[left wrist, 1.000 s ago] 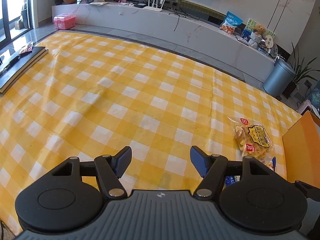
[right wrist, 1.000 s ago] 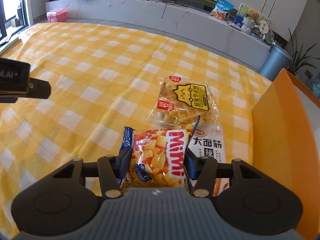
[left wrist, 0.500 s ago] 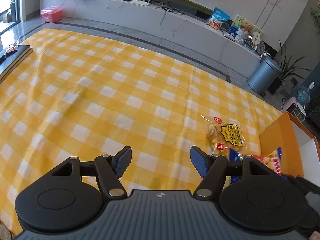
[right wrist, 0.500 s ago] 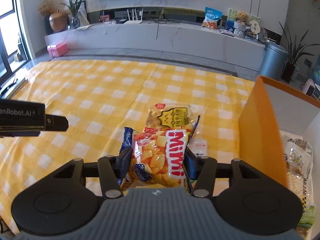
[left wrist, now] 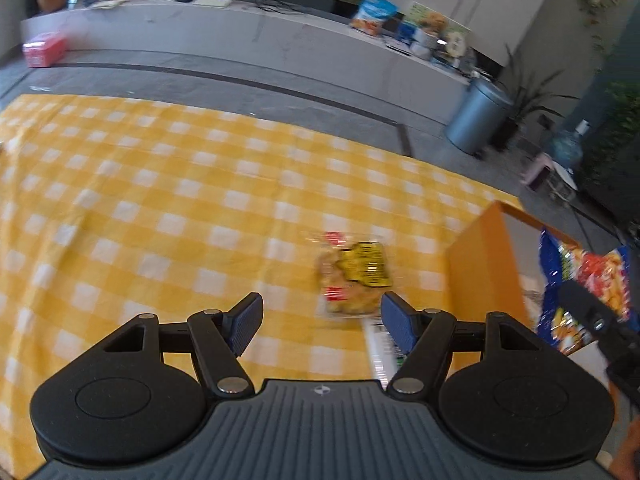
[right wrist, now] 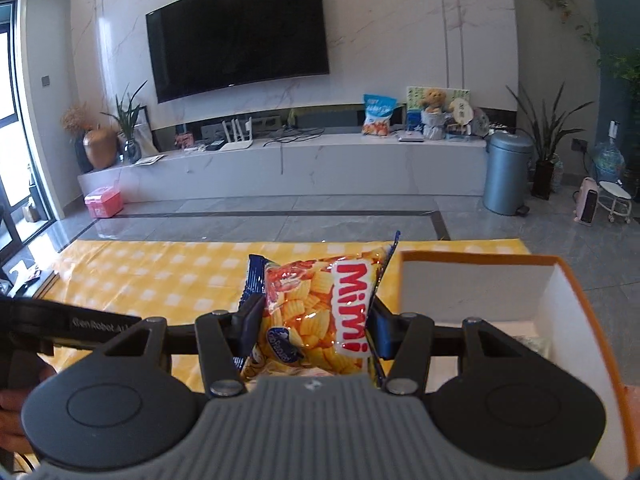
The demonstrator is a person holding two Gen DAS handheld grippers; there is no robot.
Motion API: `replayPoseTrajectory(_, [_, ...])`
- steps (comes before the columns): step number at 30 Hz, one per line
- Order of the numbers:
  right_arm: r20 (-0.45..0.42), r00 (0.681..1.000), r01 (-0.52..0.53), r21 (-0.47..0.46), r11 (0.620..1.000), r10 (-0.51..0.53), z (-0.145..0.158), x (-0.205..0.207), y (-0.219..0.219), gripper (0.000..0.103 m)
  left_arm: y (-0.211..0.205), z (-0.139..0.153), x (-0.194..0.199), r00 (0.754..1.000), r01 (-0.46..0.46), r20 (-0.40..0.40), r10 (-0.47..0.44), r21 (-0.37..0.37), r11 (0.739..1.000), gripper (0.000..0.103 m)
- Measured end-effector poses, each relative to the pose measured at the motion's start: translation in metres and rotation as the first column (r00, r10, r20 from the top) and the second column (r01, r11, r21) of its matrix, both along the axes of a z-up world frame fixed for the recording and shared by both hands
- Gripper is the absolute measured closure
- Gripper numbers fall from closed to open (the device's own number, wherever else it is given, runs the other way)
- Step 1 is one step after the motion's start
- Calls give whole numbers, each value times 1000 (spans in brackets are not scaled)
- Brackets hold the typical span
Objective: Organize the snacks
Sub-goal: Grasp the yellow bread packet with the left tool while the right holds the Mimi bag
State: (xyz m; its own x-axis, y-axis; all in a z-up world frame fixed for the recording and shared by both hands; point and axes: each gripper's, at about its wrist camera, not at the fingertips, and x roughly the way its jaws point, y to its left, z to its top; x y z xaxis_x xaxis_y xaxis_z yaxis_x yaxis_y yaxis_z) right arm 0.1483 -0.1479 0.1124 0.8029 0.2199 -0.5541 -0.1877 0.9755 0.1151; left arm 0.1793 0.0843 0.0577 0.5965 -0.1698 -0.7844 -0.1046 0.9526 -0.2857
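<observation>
Since a second ago the Mimi bag [right wrist: 320, 312] has come up off the checked cloth [right wrist: 160, 276], where it lay over two other packets, and now hangs in the air just left of the orange box [right wrist: 568, 276], level with its rim. The right tool [right wrist: 314, 330] is clamped on the bag's lower half, one finger on each side, so the puffy top stands free above the fingers.

From here the carry could fail in two ways, as I judge it. The film is slick and air-filled, so a loosening squeeze or a quick swing may let the bag slide out before it is over the opening. If the tool travels too low, the bag's upper corner may catch the box's near wall and tip or push the box.

The left tool [left wrist: 320, 322] hovers with its fingers apart and empty above the cloth. Just beyond it lies the yellow-labelled packet [left wrist: 354, 276], with a white packet [left wrist: 380, 344] partly hidden behind the right finger. The left view is blurred, so finer detail there is uncertain.
</observation>
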Motion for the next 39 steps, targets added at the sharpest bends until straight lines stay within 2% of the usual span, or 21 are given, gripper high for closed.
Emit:
replayPoseTrajectory(7, [-38, 991, 131, 24, 991, -130, -5, 4, -50, 50, -62, -6, 40, 992, 112, -59, -111, 20, 993, 23])
replayPoseTrajectory(9, [-42, 988, 154, 43, 987, -152, -5, 4, -59, 50, -78, -17, 56, 989, 128, -78, -122, 73, 989, 21])
replayPoseTrajectory(12, [-55, 986, 161, 84, 983, -157, -7, 4, -70, 50, -99, -42, 81, 976, 183, -154, -155, 185, 966, 21])
replayPoseTrajectory(14, [-58, 984, 171, 87, 981, -166, -9, 5, -73, 50, -108, -55, 95, 972, 196, -176, -153, 261, 945, 21])
replayPoseTrajectory(17, [-62, 985, 167, 98, 981, -161, -10, 5, -74, 50, -112, -70, 111, 971, 191, -199, -131, 323, 927, 21])
replayPoseTrajectory(19, [-66, 985, 165, 99, 981, -159, -12, 6, -74, 50, -109, -78, 121, 970, 180, -211, -116, 315, 932, 20])
replayPoseTrajectory(22, [-76, 984, 171, 97, 980, -164, -14, 10, -75, 50, -102, -94, 133, 958, 187, -257, -128, 219, 958, 16])
replayPoseTrajectory(23, [-81, 984, 168, 106, 980, -160, -14, 11, -74, 50, -101, -99, 135, 954, 188, -272, -130, 198, 962, 8])
replayPoseTrajectory(28, [-84, 986, 154, 114, 982, -144, -15, 9, -72, 50, -110, -112, 137, 976, 164, -195, -101, 346, 924, 3])
replayPoseTrajectory(30, [-85, 985, 157, 109, 982, -148, -15, 9, -71, 50, -103, -124, 144, 974, 156, -210, -85, 351, 923, 1])
replayPoseTrajectory(31, [-86, 985, 159, 106, 982, -150, -16, 9, -70, 50, -98, -128, 145, 978, 131, -199, -67, 328, 935, 0])
replayPoseTrajectory(33, [-91, 984, 161, 99, 982, -152, -17, 11, -69, 50, -84, -133, 147, 980, 79, -196, -28, 256, 964, 0])
replayPoseTrajectory(36, [-100, 984, 159, 83, 984, -150, -20, 13, -66, 50, -79, -131, 146, 982, 88, -182, -43, 250, 964, 1])
replayPoseTrajectory(38, [-105, 983, 156, 72, 985, -148, -21, 14, -63, 50, -77, -129, 144, 983, 84, -178, -39, 255, 963, 11])
replayPoseTrajectory(39, [-106, 984, 154, 68, 986, -146, -22, 15, -61, 50, -76, -128, 143, 983, 85, -178, -40, 252, 964, 13])
